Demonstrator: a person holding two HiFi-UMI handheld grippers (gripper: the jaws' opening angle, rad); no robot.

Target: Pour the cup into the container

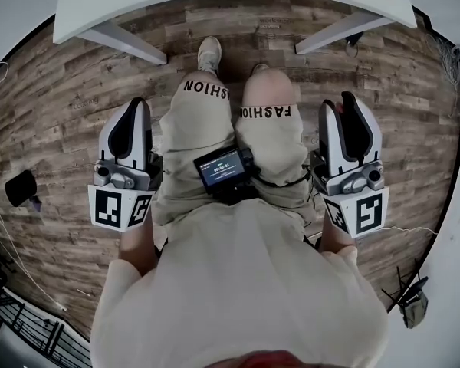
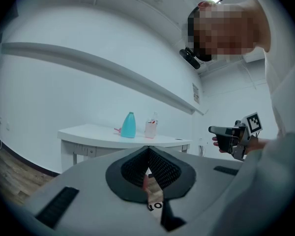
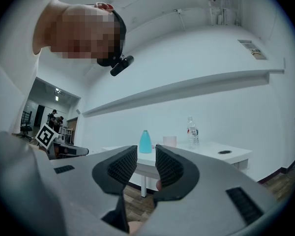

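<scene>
Cup (image 3: 169, 141): pink, upright on white desk (image 3: 236, 157), in a row of three. In the right gripper view, teal container (image 3: 145, 142) just beside it on the left, clear water bottle (image 3: 191, 132) just beside it on the right. Row around the middle of the desk, set back from the front edge. Round cable hole (image 3: 224, 152) nearer the right-hand end. Cup contents not readable at this range.

Same row in the left gripper view, from a more leftward angle: container on the left, cup and bottle overlapping. Small pink item (image 2: 117, 130) at the container's left side, too small to identify.

Left gripper (image 2: 148, 154): jaws closed, pad tips touching, nothing gripped. Only printed trouser fabric visible behind the lower gap.

Right gripper (image 3: 146, 154): closed down to a thin slit, nothing between the pads, desk edge visible through it.

Both grippers held roughly level at the person's hips, either side of beige trousers (image 1: 207, 121) printed FASHION. Both pointing toward the desk and well apart from it and from the cup. Each gripper also visible in the other's view, off to the side.

Wood-plank floor (image 1: 61, 129) under the desk and around the feet. Small screen unit (image 1: 224, 171) at the waist, between the two grippers.
</scene>
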